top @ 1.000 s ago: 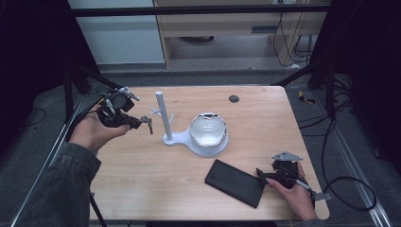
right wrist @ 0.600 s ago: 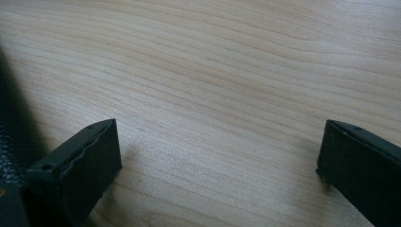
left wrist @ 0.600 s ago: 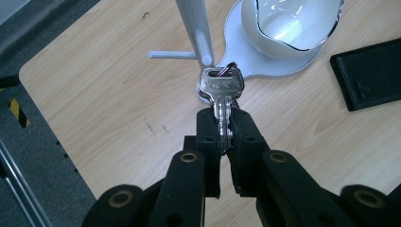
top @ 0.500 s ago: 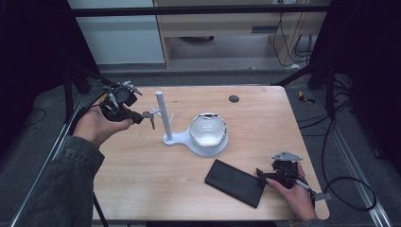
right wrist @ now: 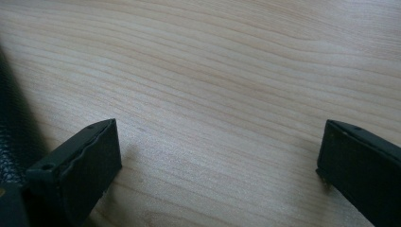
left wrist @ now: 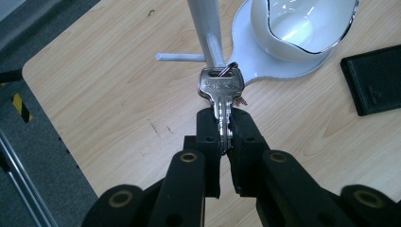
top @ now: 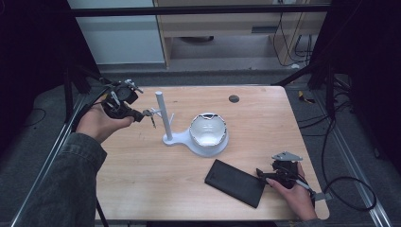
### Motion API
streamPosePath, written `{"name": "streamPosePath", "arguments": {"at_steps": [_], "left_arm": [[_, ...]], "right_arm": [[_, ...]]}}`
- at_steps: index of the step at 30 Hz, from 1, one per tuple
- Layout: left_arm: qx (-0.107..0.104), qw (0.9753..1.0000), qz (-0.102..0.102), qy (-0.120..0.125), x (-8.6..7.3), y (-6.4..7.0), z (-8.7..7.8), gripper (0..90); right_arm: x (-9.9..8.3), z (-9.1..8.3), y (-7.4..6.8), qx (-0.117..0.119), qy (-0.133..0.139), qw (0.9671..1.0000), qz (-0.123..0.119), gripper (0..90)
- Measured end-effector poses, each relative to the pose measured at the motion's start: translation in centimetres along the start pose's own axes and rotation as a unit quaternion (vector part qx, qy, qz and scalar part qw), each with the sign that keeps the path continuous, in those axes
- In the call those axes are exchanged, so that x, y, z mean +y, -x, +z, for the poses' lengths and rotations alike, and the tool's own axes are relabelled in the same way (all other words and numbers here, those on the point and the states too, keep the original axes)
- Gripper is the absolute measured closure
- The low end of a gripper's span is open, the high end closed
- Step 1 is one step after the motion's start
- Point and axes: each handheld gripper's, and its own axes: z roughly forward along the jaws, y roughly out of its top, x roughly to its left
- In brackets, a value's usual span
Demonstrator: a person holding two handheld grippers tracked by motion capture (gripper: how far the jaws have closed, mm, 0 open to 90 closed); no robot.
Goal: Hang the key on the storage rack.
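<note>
My left gripper (left wrist: 223,127) (top: 140,115) is shut on a bunch of silver keys (left wrist: 221,90) (top: 150,114), held in the air just left of a white stand's upright post (top: 163,116) (left wrist: 206,28). The key ring is close to a short side peg (left wrist: 180,57) on that post. The stand's base carries a white bowl (top: 208,131) (left wrist: 302,23). A black wallet (top: 234,182) (left wrist: 376,78) lies flat at the front of the wooden table (top: 142,175). My right gripper (top: 263,174) (right wrist: 217,156) rests open on the table at the wallet's right end, nothing between its jaws.
A small dark round disc (top: 233,99) lies near the table's far edge. Black frame poles (top: 71,90) stand at the table's left and right sides. A cabinet (top: 222,28) stands beyond the table. Bare wood lies front left.
My left gripper has carried the keys right and a little up, closer to the stand's post. The right gripper has stayed put.
</note>
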Motion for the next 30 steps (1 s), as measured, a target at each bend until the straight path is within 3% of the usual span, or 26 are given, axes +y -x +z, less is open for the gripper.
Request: {"name": "streamPosePath", "arguments": {"at_steps": [11, 30], "left_arm": [[0.000, 1.0000, -0.002, -0.002, 0.38, 0.00, 0.41, 83.2], [0.005, 0.9996, -0.023, 0.013, 0.43, -0.61, 0.87, 83.0]], "right_arm": [[0.00, 0.00, -0.01, 0.001, 0.000, 1.0000, 0.000, 0.6], [0.00, 0.00, -0.01, 0.001, 0.000, 1.0000, 0.000, 0.6]]}}
